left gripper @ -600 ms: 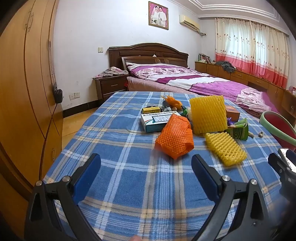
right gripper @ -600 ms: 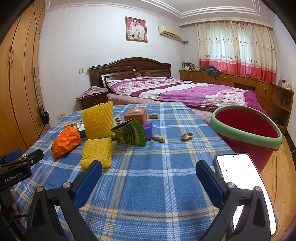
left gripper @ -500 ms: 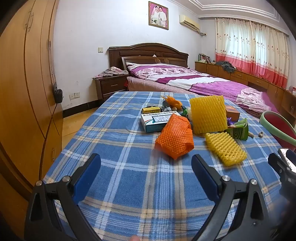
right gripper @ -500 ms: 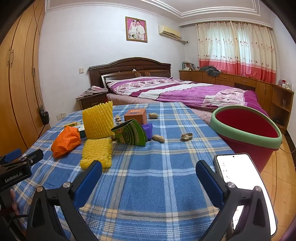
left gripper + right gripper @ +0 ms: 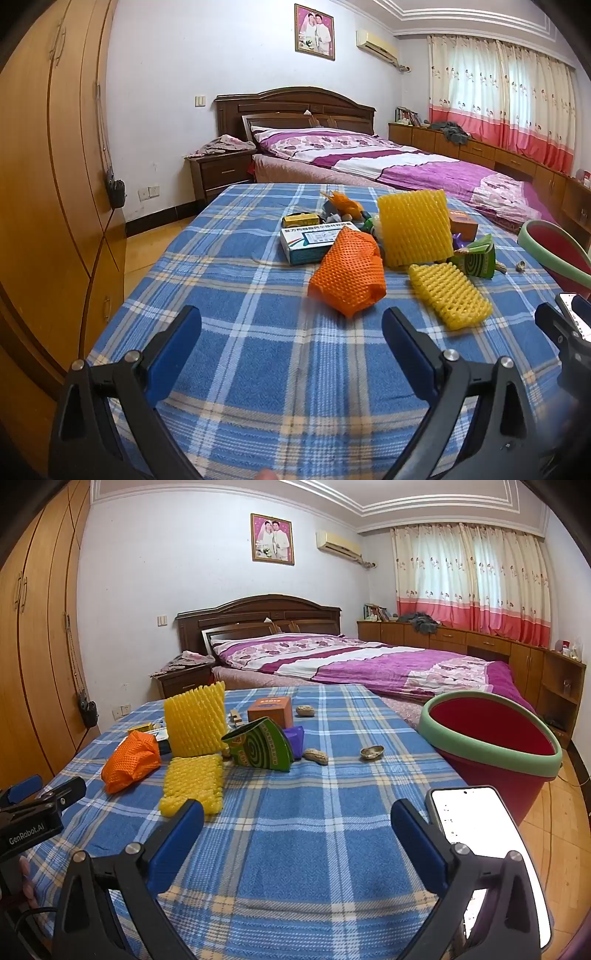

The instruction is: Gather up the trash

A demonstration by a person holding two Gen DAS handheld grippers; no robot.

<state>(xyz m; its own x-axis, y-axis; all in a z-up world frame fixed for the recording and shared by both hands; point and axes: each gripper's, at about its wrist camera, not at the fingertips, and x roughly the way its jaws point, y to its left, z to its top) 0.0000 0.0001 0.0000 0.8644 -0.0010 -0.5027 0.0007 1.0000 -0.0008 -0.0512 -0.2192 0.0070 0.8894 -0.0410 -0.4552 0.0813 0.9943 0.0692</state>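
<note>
Trash lies on a blue plaid table (image 5: 229,288): an orange foam net (image 5: 347,275), a flat yellow foam net (image 5: 448,295), an upright yellow foam net (image 5: 415,229), a white box (image 5: 314,240), a green coil packet (image 5: 262,747), an orange box (image 5: 269,710), a peanut (image 5: 316,756) and a shell (image 5: 372,752). A red bin with a green rim (image 5: 491,734) stands at the table's right edge. My left gripper (image 5: 291,347) is open, short of the orange net. My right gripper (image 5: 295,834) is open over bare cloth, near the flat yellow net (image 5: 194,782).
A lit phone (image 5: 480,834) is mounted by my right gripper. A wooden wardrobe (image 5: 48,184) lines the left side. A bed with a purple cover (image 5: 369,664), a nightstand (image 5: 218,173) and low cabinets (image 5: 480,642) stand beyond the table.
</note>
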